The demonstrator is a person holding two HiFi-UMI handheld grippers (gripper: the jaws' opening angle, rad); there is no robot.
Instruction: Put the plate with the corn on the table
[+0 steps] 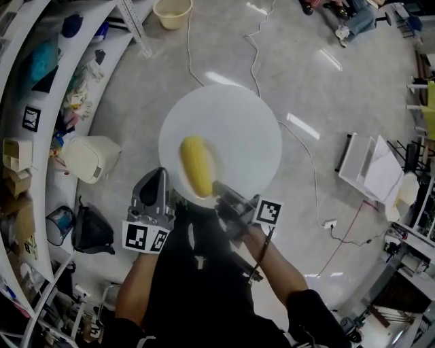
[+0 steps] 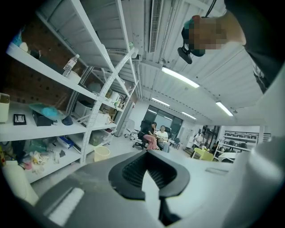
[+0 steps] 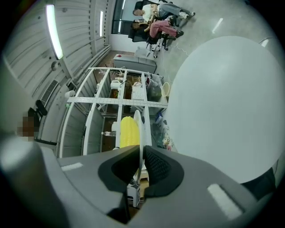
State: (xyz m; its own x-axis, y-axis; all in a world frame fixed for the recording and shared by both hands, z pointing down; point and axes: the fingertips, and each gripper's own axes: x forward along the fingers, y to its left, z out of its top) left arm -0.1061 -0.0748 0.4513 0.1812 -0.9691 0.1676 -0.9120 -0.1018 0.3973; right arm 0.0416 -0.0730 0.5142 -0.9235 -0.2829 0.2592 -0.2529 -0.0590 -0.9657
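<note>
A small white round plate point(image 1: 182, 188) point(image 3: 139, 129) carrying a yellow cob of corn point(image 1: 196, 165) point(image 3: 128, 131) hangs over the seven o'clock rim of the big round white surface point(image 1: 238, 115) point(image 3: 222, 102) in the head view. The cob lies lengthwise, pointing from about eleven to five o'clock across the plate. The right tongs point(image 1: 216, 185) point(image 3: 141, 149) come in from five o'clock and are pinched on the plate's near rim. In the right gripper view the plate stands edge-on between their black ribbed pads, with the corn on its nine o'clock side. There a strip of shelving shows between the plate's edge and the surface at three o'clock, so the plate is not set down. The left tongs point(image 1: 163, 175) point(image 2: 147, 171) sit just beside the plate at its eight o'clock, tips drawn together and holding nothing. White metal shelving point(image 1: 51, 102) point(image 2: 89, 89) curves along nine o'clock, a beige bucket point(image 1: 172, 12) stands on the grey floor at twelve, and a white cable point(image 1: 255, 47) trails past the surface.
</note>
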